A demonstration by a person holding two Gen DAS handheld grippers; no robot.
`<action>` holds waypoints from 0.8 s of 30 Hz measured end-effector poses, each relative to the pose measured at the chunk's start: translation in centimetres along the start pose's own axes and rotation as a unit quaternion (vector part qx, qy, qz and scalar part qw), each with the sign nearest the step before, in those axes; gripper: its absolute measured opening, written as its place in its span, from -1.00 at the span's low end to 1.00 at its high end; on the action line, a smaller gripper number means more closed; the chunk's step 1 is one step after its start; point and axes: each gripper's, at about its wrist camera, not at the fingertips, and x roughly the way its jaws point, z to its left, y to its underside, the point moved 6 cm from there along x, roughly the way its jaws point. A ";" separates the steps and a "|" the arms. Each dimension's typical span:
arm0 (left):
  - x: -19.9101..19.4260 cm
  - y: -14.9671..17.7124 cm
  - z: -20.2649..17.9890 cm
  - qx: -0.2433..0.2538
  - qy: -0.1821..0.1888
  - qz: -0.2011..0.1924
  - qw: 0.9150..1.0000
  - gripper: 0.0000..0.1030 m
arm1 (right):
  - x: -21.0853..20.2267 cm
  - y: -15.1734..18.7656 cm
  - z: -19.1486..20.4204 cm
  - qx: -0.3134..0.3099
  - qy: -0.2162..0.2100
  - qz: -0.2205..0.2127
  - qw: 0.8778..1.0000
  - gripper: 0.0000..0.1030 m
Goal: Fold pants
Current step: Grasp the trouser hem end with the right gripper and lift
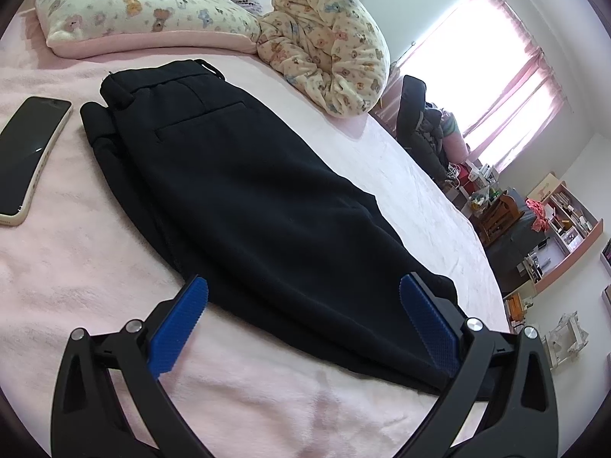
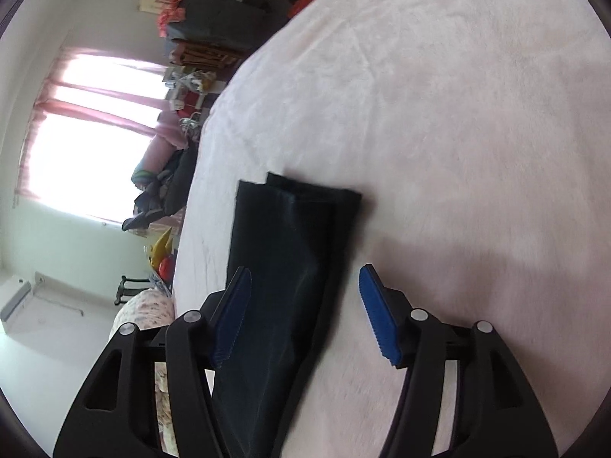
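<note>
Black pants (image 1: 248,191) lie flat on the pink bed, folded lengthwise, waistband toward the pillows. My left gripper (image 1: 303,290) is open, its blue pads (image 1: 179,328) spread either side of the thigh part, just above the cloth. In the right wrist view the leg ends of the pants (image 2: 290,252) lie on the bed with the hems at the far end. My right gripper (image 2: 305,278) is open and hovers over the legs, holding nothing.
A phone (image 1: 30,156) lies on the pink blanket (image 1: 76,267) left of the waistband. A floral pillow (image 1: 133,11) and a bundled floral quilt (image 1: 328,45) sit at the head. The bed edge (image 1: 458,206) runs on the right, with a chair and shelves beyond.
</note>
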 end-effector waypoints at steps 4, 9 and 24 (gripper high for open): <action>0.1 0.1 0.1 0.002 -0.005 0.000 1.000 0.96 | 1.4 -1.0 0.8 -0.025 0.022 -0.001 0.999 0.17; 0.4 0.1 0.3 0.002 -0.014 0.002 1.000 0.96 | 3.2 -1.2 1.6 -0.096 0.072 0.015 0.993 0.11; 0.6 0.3 0.3 -0.001 -0.013 0.010 1.000 0.96 | 3.4 -1.6 1.3 -0.075 0.019 0.007 0.997 -0.73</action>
